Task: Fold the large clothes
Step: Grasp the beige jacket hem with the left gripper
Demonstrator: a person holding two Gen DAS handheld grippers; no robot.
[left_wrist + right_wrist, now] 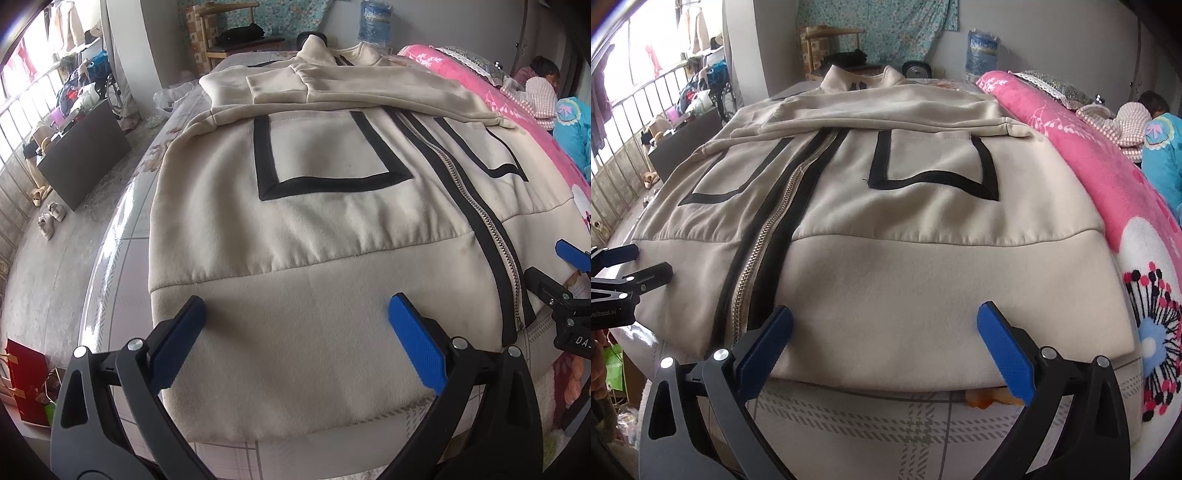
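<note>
Fingers [417,343] splayed above jacket [295,206] hem

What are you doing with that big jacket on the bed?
A person is folding a cream zip-up jacket spread on the bed, using a gripper in each hand. Both sleeves are already folded across the chest. The left gripper and right gripper are open over the bottom hem, one on each side of the zipper, holding nothing yet.
</note>
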